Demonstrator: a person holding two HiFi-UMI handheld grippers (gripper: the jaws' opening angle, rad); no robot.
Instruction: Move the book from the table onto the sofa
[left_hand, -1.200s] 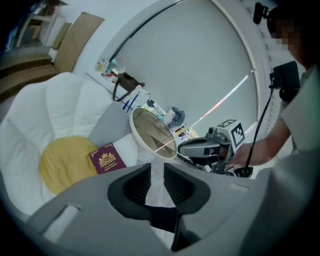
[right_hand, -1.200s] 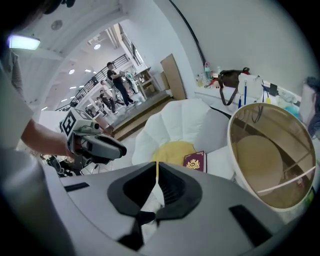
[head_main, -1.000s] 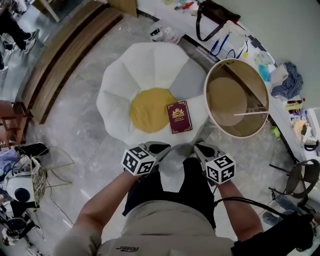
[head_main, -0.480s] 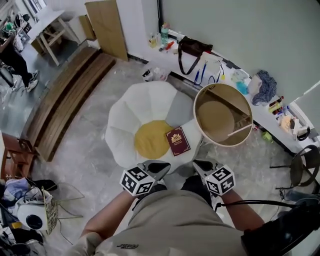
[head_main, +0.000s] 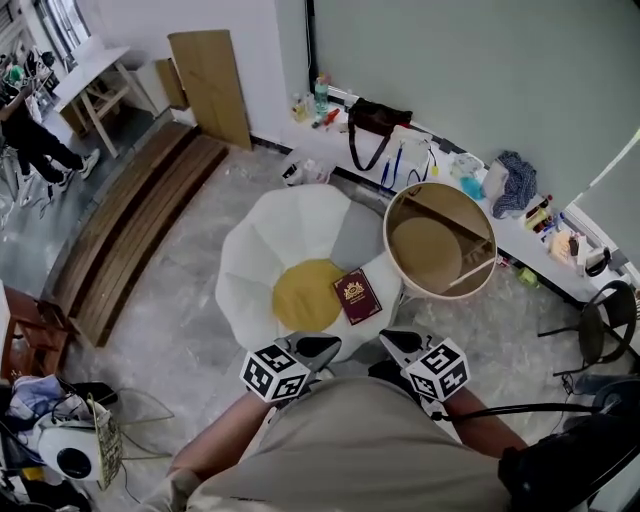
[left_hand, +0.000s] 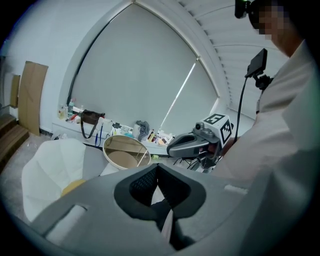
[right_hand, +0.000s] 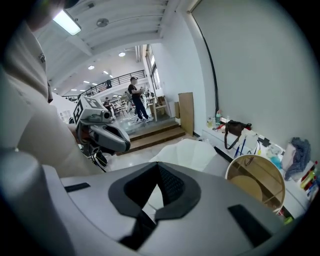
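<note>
The person stood over a white, petal-shaped sofa (head_main: 290, 225) with both forearms bent forward at waist height and the two tools held close in front of the torso. The left forearm (head_main: 215, 450) and the right forearm (head_main: 482, 432) came in from either side of the body. The marker cubes sat on top of the tools and the tips angled slightly towards each other and downwards.

The left gripper (head_main: 322, 346) had its jaws pressed together with nothing between them, as its own view showed (left_hand: 158, 166). The right gripper (head_main: 386, 338) was likewise closed and empty (right_hand: 158, 165). Each tool appeared in the other's camera, held level beside it, and the two did not touch. A black cable (head_main: 500, 405) trailed from the right one.

The dark red book (head_main: 357, 296), with a gold emblem on its cover, lay flat on the sofa's seat. It rested at the right edge of the round yellow centre cushion (head_main: 305, 295), ahead of both tools and clear of them.

A round wooden table (head_main: 425, 250) with a raised rim stood just beside the sofa on the right. The floor was grey marbled tile (head_main: 180, 300).
</note>
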